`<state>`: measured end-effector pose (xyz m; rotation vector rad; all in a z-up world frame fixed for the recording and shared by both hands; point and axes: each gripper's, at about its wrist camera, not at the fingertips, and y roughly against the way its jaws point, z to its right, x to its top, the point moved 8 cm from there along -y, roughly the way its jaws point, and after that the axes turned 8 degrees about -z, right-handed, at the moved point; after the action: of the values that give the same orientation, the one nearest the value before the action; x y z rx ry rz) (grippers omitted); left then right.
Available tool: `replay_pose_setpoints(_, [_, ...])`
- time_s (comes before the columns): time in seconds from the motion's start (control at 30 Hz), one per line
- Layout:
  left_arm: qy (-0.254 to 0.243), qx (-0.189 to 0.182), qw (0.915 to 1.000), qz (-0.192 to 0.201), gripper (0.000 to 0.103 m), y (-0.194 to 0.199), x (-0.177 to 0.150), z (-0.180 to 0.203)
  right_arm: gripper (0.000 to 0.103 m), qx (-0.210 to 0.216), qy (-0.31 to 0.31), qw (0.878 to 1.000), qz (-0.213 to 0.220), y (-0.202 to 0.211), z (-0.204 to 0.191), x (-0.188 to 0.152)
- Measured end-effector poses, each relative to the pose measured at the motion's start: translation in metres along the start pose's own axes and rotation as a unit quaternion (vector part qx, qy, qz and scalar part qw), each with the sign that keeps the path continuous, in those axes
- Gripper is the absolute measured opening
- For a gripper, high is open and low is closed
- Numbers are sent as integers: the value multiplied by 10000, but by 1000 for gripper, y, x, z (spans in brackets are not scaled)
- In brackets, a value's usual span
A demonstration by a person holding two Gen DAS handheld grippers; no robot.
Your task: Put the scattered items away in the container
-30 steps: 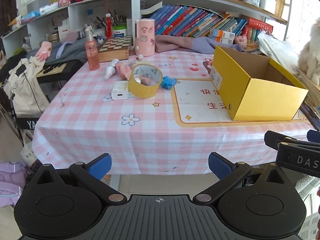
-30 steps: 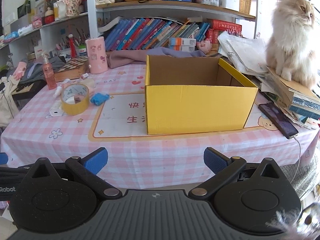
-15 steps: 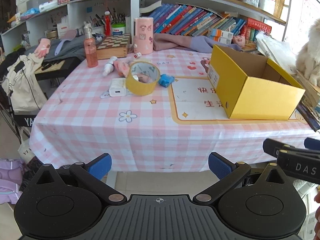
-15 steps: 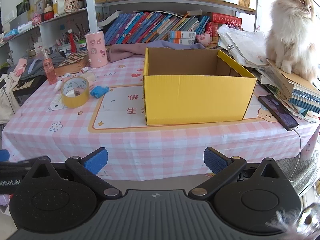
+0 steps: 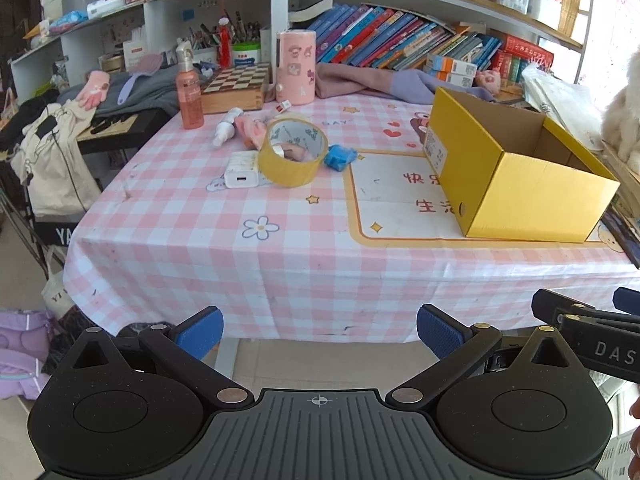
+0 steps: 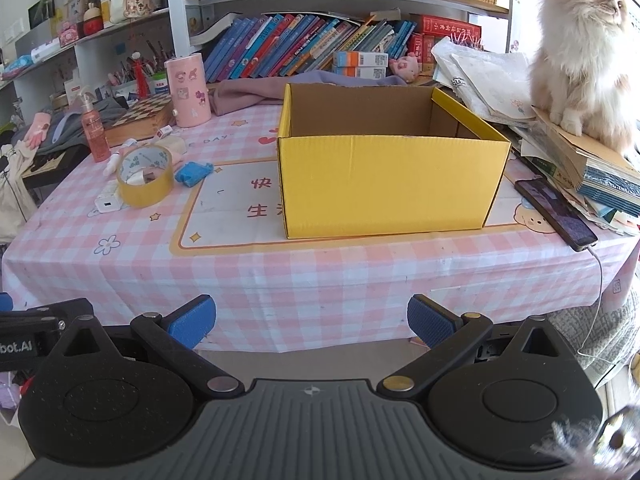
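An open yellow cardboard box (image 5: 524, 196) (image 6: 384, 188) stands on the pink checked tablecloth at the right. Left of it lie a roll of yellow tape (image 5: 292, 152) (image 6: 146, 176), a white charger (image 5: 241, 169) (image 6: 106, 204), a blue wrapped item (image 5: 339, 157) (image 6: 193, 172), a small white bottle (image 5: 224, 126) and a pink item (image 5: 250, 130) behind the tape. My left gripper (image 5: 319, 328) is open, held off the table's front edge. My right gripper (image 6: 311, 318) is open too, in front of the box. Both hold nothing.
A pink pump bottle (image 5: 189, 94), a chessboard box (image 5: 236, 86) and a pink cylinder (image 5: 295, 67) stand at the table's back. A phone (image 6: 556, 214) lies right of the box. A fluffy cat (image 6: 580, 48) sits on stacked papers at the right. Bookshelves rise behind.
Both grippers have drawn back from the table and now sit lower than the front edge, so the table looks farther away. Nothing on the table has moved.
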<state>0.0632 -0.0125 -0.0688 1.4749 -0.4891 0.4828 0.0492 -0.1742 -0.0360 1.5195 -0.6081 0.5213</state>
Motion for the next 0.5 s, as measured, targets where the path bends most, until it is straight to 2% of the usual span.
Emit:
replay_pose_setpoints(0.23, [-85,-156,9998,73,103,1,1,7,103,133,-55,9999,29,0,1,2])
replay_pose_setpoints(0.5, [-48,-161,9998,94,103,-1,1,7,103,-16,50,10000,-10,-5,-4,4])
